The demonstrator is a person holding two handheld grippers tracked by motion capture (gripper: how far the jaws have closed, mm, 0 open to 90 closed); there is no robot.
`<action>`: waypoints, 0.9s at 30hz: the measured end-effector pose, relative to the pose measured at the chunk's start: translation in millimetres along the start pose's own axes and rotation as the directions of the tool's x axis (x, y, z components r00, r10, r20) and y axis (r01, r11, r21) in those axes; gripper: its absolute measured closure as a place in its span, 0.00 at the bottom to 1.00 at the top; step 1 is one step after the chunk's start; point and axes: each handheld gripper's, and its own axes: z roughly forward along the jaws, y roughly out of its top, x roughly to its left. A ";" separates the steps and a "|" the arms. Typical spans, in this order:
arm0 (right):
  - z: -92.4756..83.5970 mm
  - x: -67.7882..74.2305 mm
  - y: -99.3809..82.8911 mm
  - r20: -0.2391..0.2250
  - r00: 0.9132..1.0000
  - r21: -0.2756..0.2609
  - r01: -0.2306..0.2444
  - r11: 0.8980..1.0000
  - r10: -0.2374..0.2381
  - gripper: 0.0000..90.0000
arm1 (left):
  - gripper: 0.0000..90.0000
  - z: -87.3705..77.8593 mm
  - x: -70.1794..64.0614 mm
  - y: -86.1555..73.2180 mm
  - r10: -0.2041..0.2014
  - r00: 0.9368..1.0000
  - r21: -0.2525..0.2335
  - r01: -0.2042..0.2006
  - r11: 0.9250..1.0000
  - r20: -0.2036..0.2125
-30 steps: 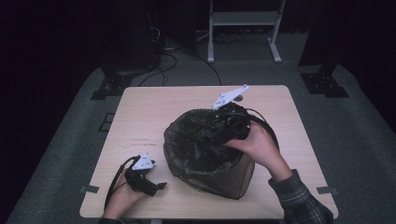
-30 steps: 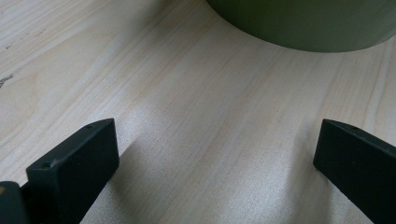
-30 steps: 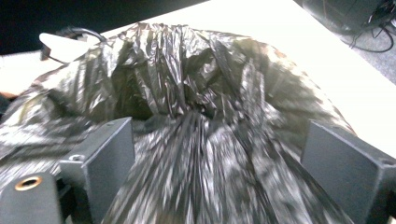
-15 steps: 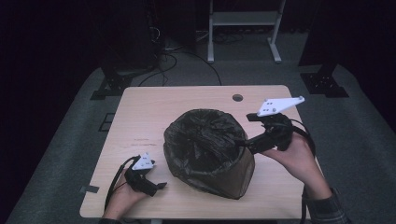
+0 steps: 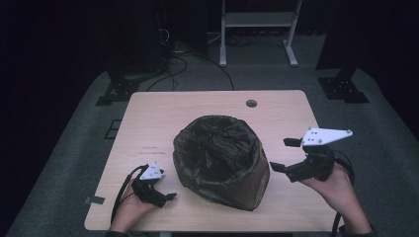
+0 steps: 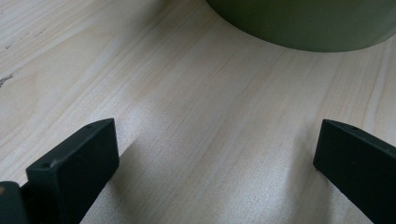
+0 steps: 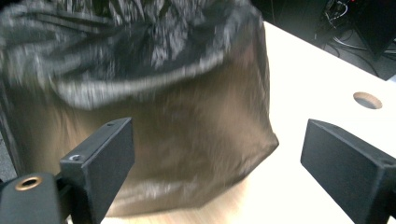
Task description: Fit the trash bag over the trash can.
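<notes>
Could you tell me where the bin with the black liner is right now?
High view: the bin stands mid-table, between both hand-held grippers, touched by neither.

We are seeing light wooden table (image 5: 197,116) standing on grey carpet (image 5: 79,148). Round cable hole (image 5: 251,103) sitting near table's far edge. White metal stand (image 5: 257,29) standing beyond table. Black cables (image 5: 185,59) lying on floor beside dark equipment base (image 5: 116,91). Another dark base (image 5: 343,89) sitting far right.

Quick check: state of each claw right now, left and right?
Left claw: open, holding nothing, low over the table beside the bin.
Right claw: open, holding nothing, apart from the bin's bag-lined side.
</notes>
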 end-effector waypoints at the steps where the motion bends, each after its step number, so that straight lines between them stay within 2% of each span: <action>1: 0.5 0.0 -4.1 0.000 1.000 -0.001 -0.001 1.000 0.001 0.10 | 0.00 0.0 0.0 0.0 0.000 1.000 0.000 0.000 1.000 0.001; 5: 4.4 -1.7 -27.0 0.004 1.000 -0.014 -0.017 1.000 0.017 0.10 | 0.00 0.0 0.0 0.0 0.000 1.000 0.001 0.000 1.000 0.001; 10: 12.6 -3.9 -50.4 0.018 0.999 -0.005 -0.030 1.000 0.030 0.10 | 0.00 0.1 -0.1 0.0 -0.003 1.000 -0.001 0.003 1.000 0.001; 18: 26.8 -4.9 -80.7 0.060 0.998 0.060 -0.032 0.998 0.028 0.10 | 0.00 0.0 0.0 0.0 -0.001 1.000 0.000 0.001 1.000 0.001; 27: 48.9 -6.1 -112.4 0.074 0.996 0.123 -0.049 0.991 0.040 0.10 | 0.00 0.0 0.0 0.0 0.000 1.000 0.000 0.000 1.000 0.001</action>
